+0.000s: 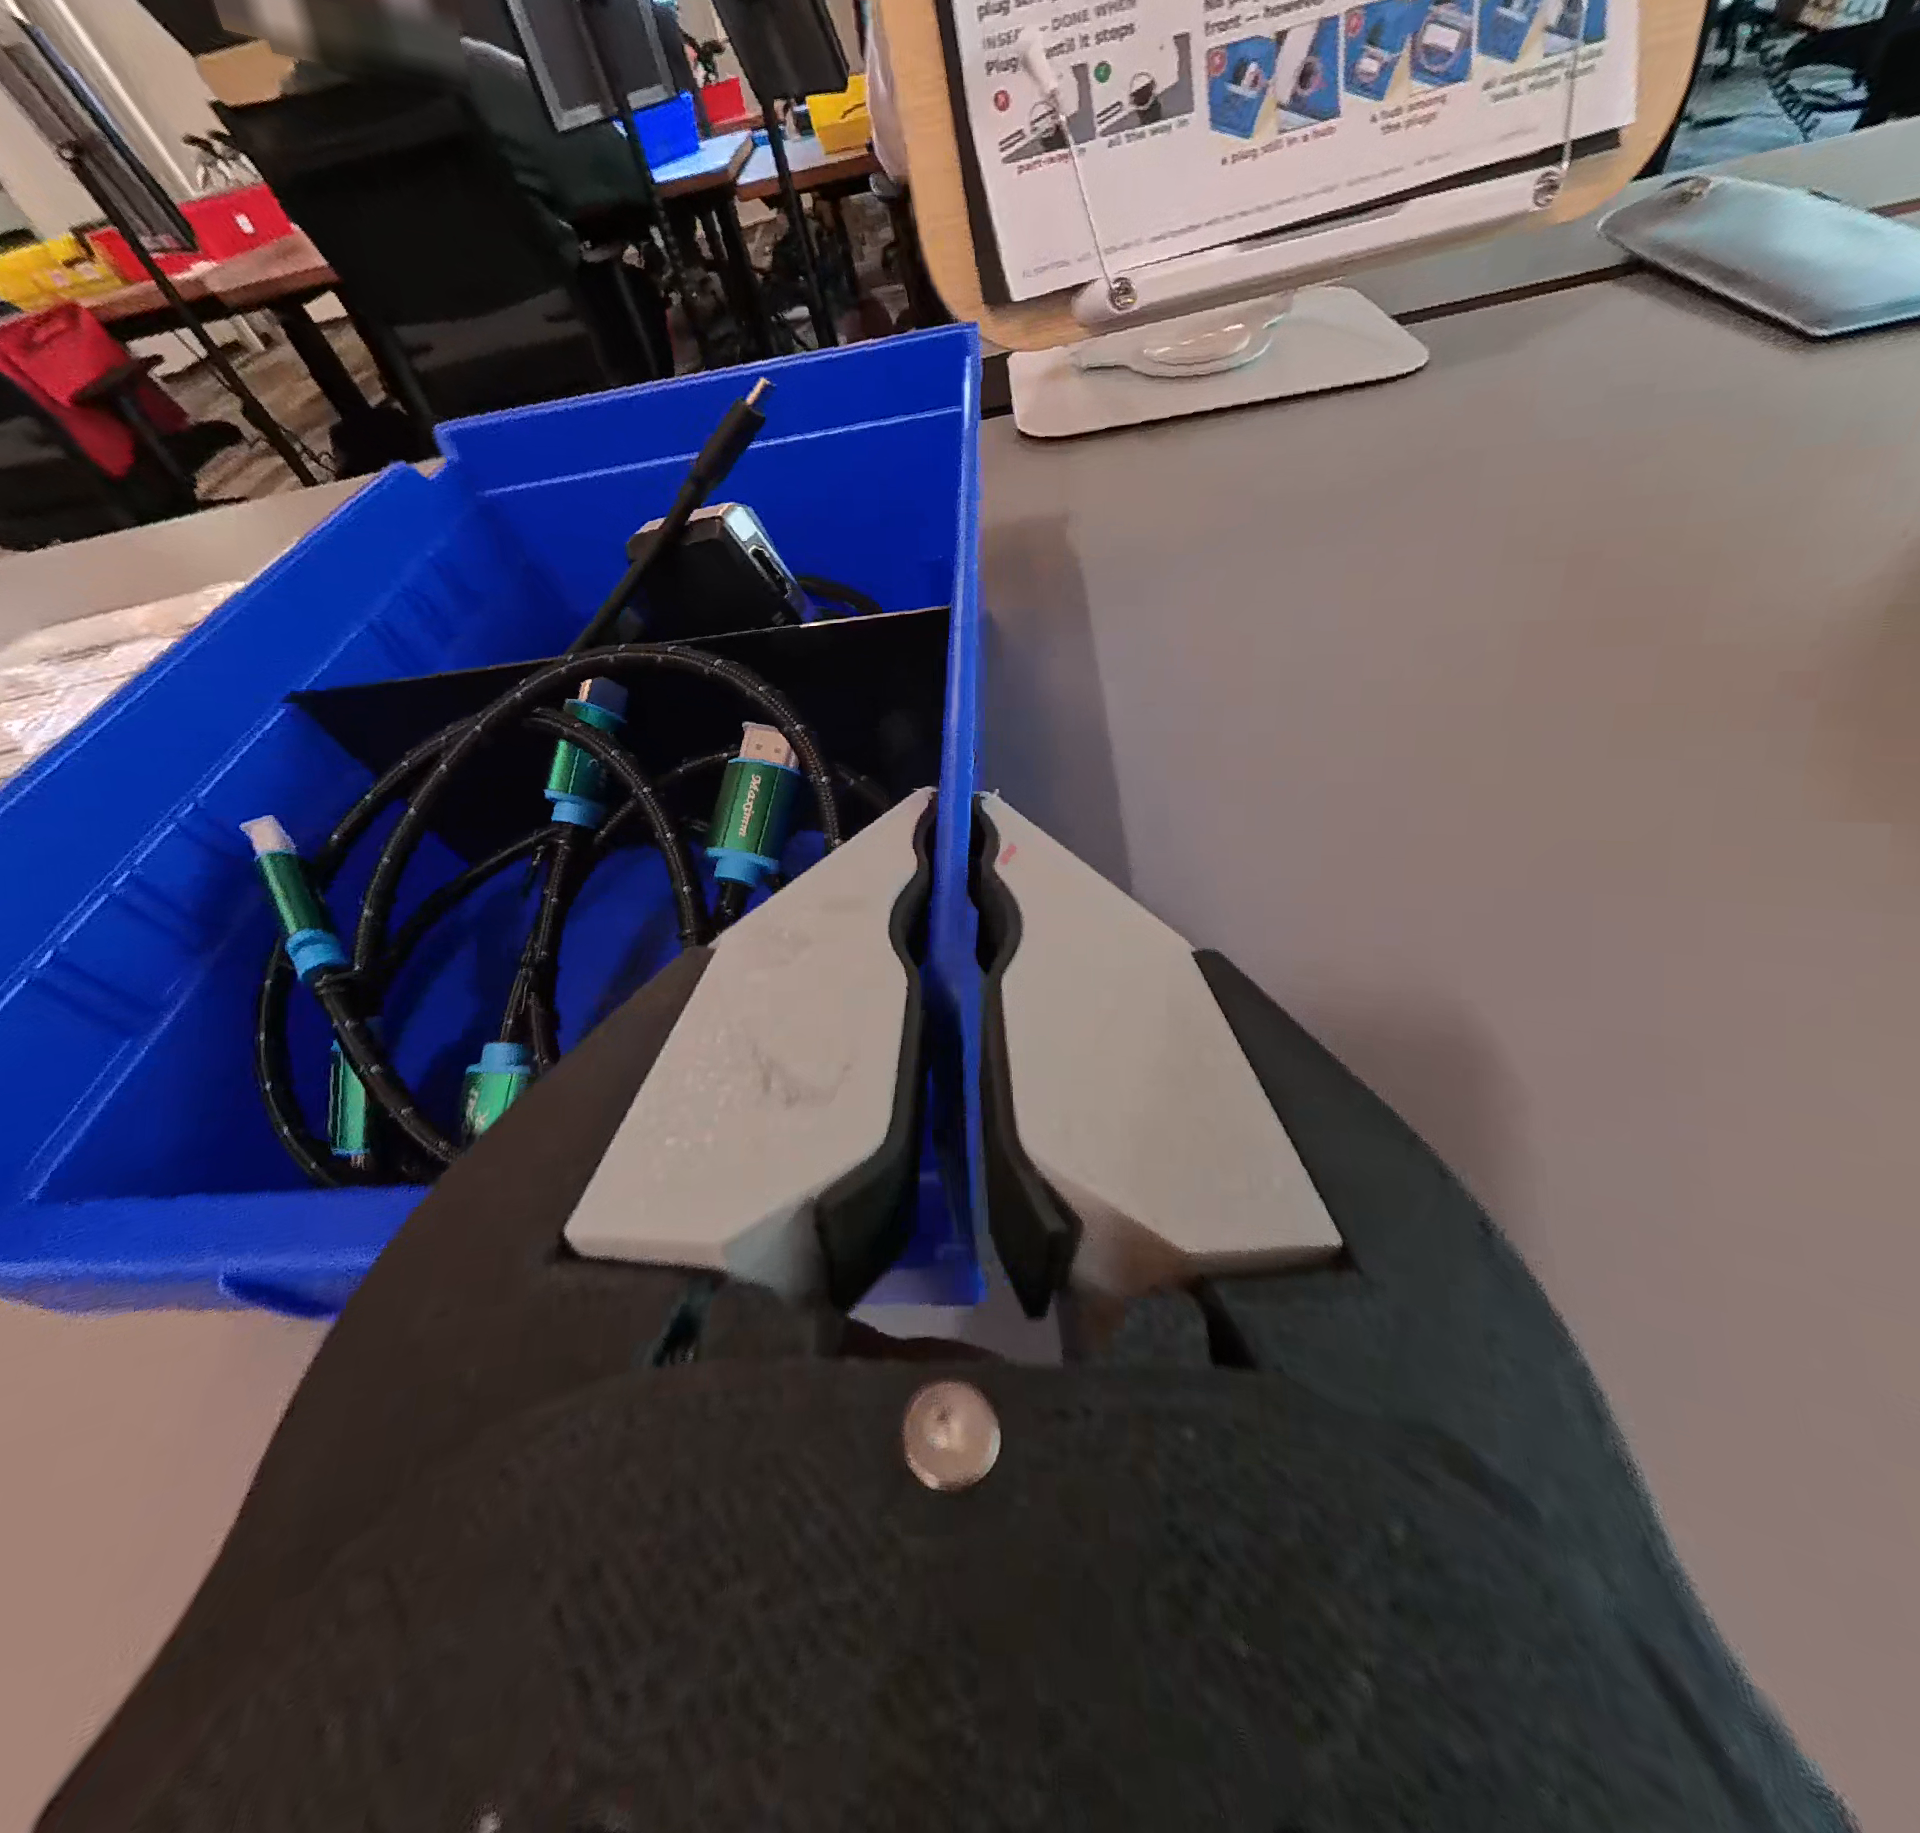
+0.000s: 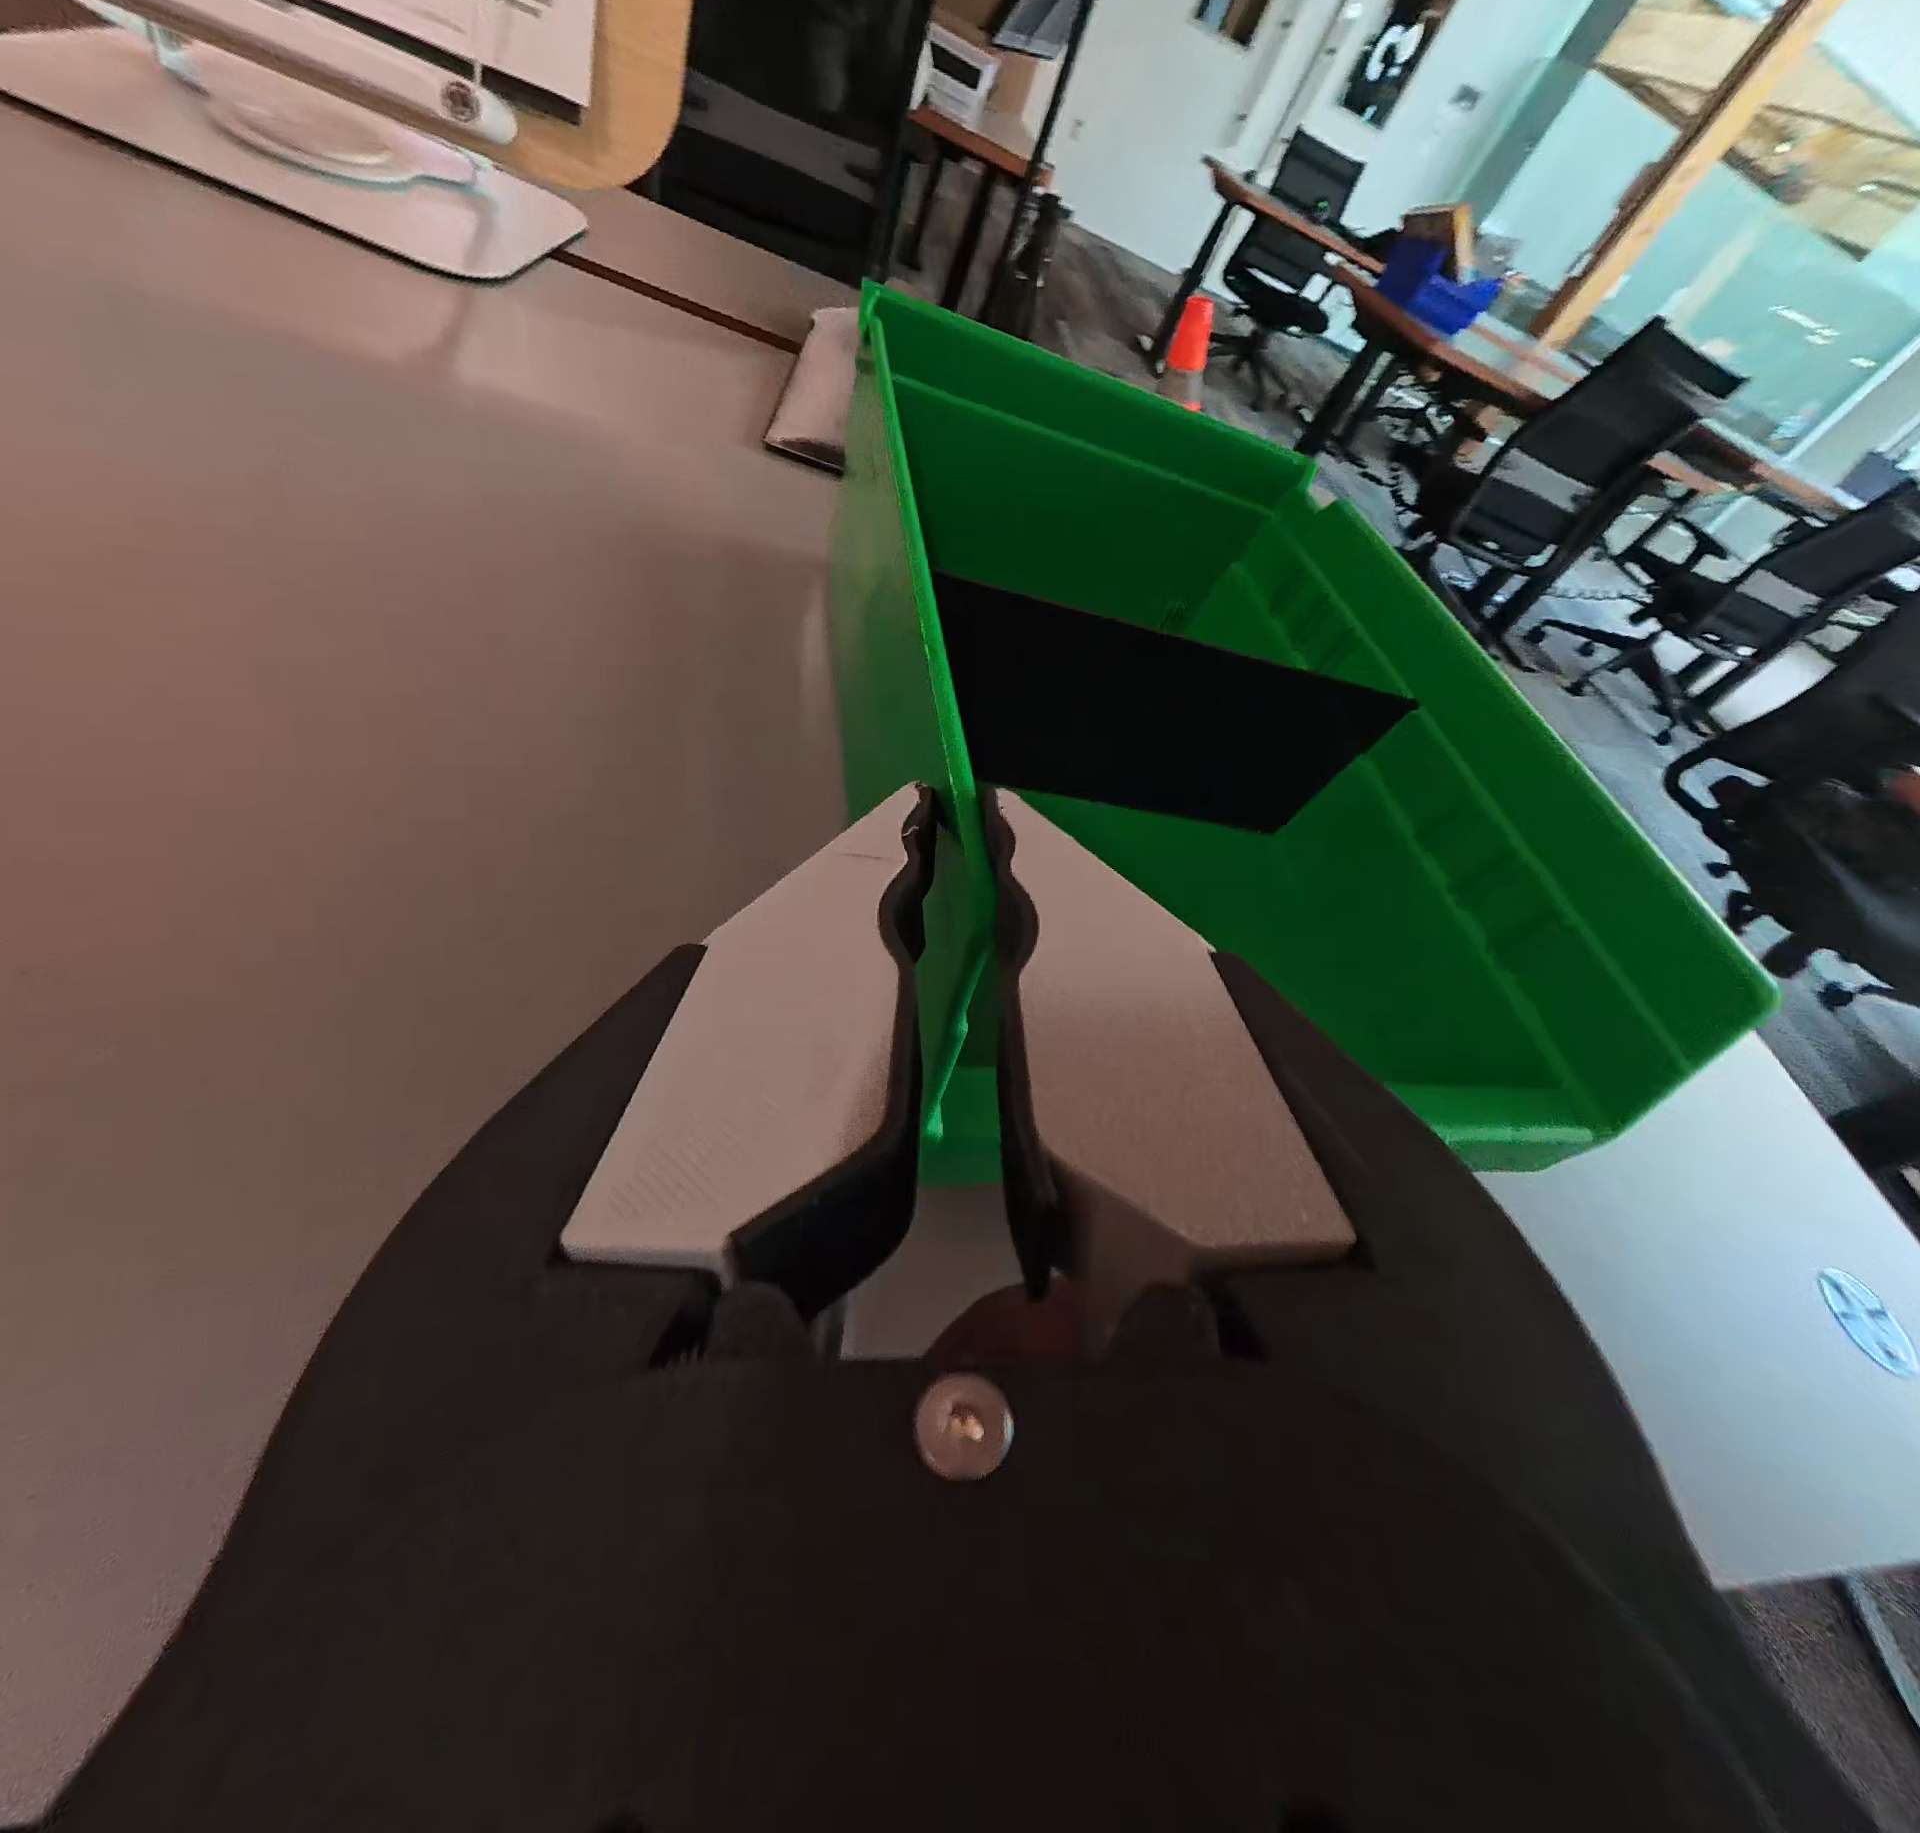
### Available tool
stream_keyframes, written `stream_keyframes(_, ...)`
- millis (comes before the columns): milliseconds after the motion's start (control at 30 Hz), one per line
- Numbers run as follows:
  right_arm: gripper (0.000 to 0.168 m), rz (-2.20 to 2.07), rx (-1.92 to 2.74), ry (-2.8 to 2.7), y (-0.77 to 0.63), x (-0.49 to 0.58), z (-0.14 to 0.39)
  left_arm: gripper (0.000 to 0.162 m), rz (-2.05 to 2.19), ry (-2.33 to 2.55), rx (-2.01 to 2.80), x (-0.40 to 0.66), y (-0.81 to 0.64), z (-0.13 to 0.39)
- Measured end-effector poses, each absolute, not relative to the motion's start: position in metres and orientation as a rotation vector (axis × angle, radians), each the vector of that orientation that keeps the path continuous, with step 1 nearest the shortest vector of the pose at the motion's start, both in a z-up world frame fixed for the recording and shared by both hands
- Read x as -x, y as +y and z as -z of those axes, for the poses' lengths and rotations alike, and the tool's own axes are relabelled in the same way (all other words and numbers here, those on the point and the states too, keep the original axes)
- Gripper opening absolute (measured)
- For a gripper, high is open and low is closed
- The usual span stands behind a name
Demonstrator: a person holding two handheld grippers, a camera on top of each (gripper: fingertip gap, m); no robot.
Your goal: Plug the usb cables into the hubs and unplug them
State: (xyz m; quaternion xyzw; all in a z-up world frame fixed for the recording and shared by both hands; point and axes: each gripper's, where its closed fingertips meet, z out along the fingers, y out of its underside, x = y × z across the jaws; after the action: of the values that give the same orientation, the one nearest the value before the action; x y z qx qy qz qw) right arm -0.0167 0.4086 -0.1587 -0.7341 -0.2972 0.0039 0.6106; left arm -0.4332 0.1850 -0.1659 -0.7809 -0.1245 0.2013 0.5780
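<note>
Two bins here, one per gripper. The left gripper [image 1: 956, 807] is pinched tight on the right side wall of the blue bin [image 1: 208, 796], fingers on either side of the wall. The right gripper [image 2: 961, 807] is clamped the same way on the left wall of the green bin [image 2: 1455, 900]. Both bins sit on the grey table [image 1: 1455, 744]. Each bin has one black divider [image 1: 810, 661] across it; the green one's divider [image 2: 1143, 713] is the only thing I can see inside. The blue bin's near section holds a tangle of black braided cables [image 1: 436, 900] — I count about five green metal plugs [image 1: 750, 807], though the tangle and the gripper hide part of it, so could be more. Behind the divider sits a dark hub-like gadget [image 1: 727, 557], mostly hidden, with one thin black lead [image 1: 717, 464] sticking up. There's lettering on one plug, too small to make out. At the back stands a printed instruction sheet [image 1: 1299, 69] on a white stand [image 1: 1226, 360] — cut off at the top.
</note>
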Motion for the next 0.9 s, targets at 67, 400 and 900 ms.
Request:
stream_keyframes(67, 0.006, 0.040, 1.682, -0.678, 0.406, 0.013, 0.158, 0.001, -0.470, -0.302, 1.813, 0.437, 0.179, 0.166)
stream_keyframes(400, 0.017, 0.101, 1.735, -0.611, 0.425, -0.005, 0.155, 0.030, -0.348, -0.263, 1.837, 0.429, 0.173, 0.168)
stream_keyframes(900, 0.103, -0.427, 1.631, -0.945, 0.319, 0.124, 0.114, 0.071, -0.083, -0.179, 1.907, 0.386, 0.177, 0.171)
